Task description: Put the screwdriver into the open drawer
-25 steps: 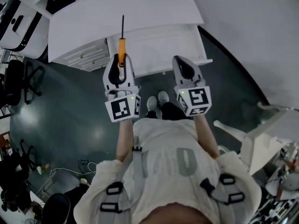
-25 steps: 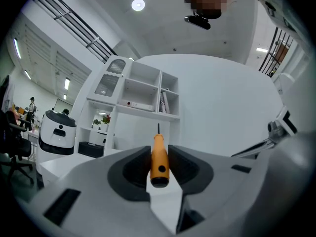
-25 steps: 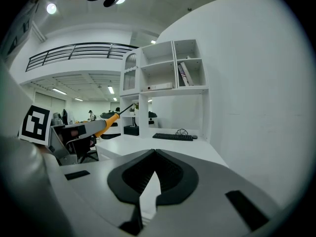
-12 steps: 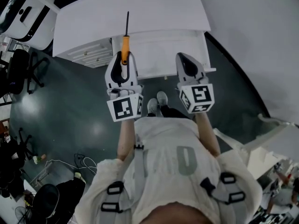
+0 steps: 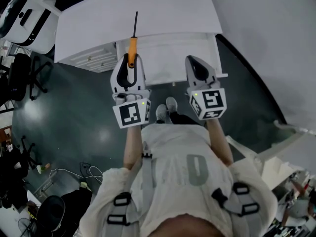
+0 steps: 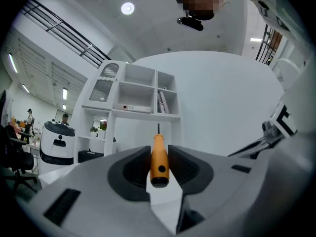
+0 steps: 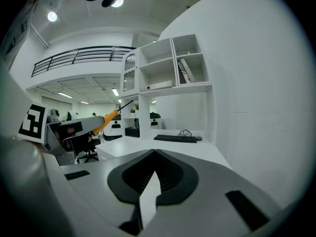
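My left gripper [image 5: 129,59] is shut on the screwdriver's [image 5: 131,49] orange handle. Its black shaft points away from me over the white desk top [image 5: 163,9]. In the left gripper view the handle of the screwdriver [image 6: 159,161] sits upright between the jaws of the left gripper [image 6: 159,150], level with the room. The open drawer [image 5: 173,51] is white and sticks out below the desk edge, just right of the screwdriver. Over the drawer's right part, my right gripper [image 5: 193,61] is shut and holds nothing. The right gripper view shows that gripper [image 7: 154,151] with its tips together, and the screwdriver [image 7: 106,117] at left.
A low drawer unit with knobs [image 5: 94,59] stands left of the open drawer. Black office chairs [image 5: 19,75] stand on the dark floor at left, a white chair [image 5: 276,147] at right. A white shelf unit [image 6: 133,95] and a keyboard [image 7: 177,138] on a desk lie ahead.
Both grippers have edged a little forward toward the desk and drawer. The screwdriver stays clamped in the left gripper, and the right gripper stays shut.
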